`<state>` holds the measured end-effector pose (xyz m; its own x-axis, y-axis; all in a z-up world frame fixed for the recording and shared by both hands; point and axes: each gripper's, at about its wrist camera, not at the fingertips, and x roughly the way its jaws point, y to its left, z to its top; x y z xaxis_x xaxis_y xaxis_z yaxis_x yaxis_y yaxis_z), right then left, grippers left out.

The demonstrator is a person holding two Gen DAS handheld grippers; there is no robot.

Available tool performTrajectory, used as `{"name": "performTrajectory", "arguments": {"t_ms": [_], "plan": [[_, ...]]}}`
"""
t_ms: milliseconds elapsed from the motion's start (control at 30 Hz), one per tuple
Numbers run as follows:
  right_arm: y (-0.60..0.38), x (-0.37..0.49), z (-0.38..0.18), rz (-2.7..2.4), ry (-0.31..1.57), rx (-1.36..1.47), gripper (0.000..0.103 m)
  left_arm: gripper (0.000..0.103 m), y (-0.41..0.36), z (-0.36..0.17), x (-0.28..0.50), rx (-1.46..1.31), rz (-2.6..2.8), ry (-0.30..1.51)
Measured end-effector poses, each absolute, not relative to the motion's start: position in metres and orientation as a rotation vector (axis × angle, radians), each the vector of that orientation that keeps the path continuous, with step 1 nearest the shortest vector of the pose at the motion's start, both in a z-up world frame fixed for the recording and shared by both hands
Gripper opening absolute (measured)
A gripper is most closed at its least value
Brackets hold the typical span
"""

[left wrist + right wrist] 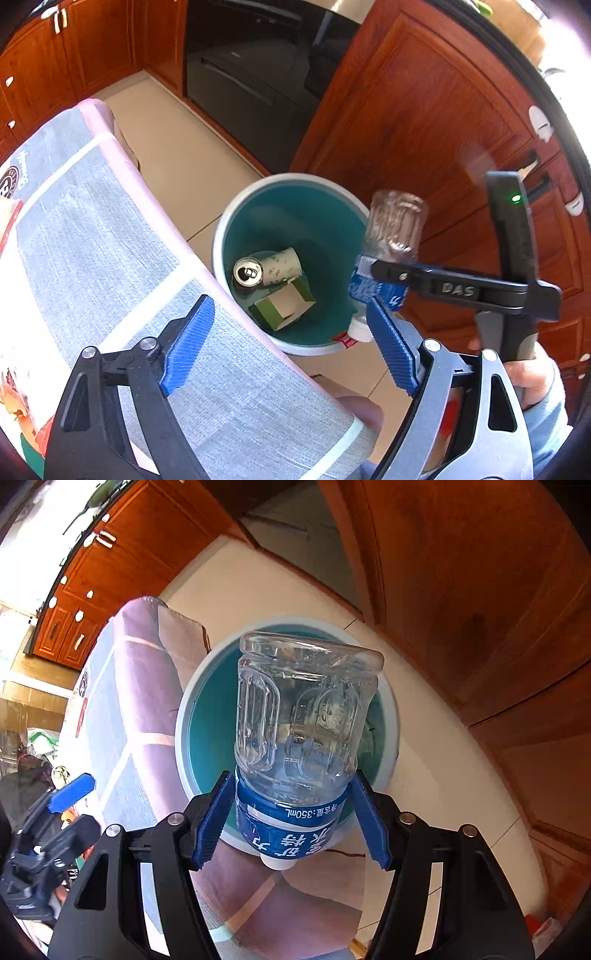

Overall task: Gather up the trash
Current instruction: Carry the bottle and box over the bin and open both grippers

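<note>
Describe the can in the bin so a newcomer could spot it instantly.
Beside the cloth-covered table stands a round white bin with a teal inside. On its floor, left of a paper cup and a green carton, lies the can, the only shiny metal item.

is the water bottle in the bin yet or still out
Still out. The water bottle is clamped at its blue label in the right gripper, above the bin.
</note>
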<state>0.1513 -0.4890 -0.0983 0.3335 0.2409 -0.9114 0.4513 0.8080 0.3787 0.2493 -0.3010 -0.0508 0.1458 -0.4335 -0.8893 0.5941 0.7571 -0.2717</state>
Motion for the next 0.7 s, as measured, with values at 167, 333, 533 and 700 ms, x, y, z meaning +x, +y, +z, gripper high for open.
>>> {"name": "performTrajectory", "arguments": {"t_ms": [167, 333, 533, 700], "plan": [[-0.486, 0.154, -0.103, -0.150, 1.261, 0.658, 0.061, 0.086, -0.295, -0.045, 0.248, 0.138, -0.756, 1.210], [-0.484, 0.158, -0.107, -0.136, 1.276, 0.673, 0.061, 0.086, -0.292, -0.047, 0.251, 0.121, -0.753, 1.220], [-0.471, 0.177, -0.122, -0.071, 1.324, 0.725, 0.067, 0.087, -0.283, -0.035, 0.249, 0.112, -0.737, 1.217], [-0.466, 0.180, -0.128, -0.085, 1.333, 0.768, 0.077, 0.087, -0.271, -0.033, 0.253, 0.081, -0.713, 1.226]]}}
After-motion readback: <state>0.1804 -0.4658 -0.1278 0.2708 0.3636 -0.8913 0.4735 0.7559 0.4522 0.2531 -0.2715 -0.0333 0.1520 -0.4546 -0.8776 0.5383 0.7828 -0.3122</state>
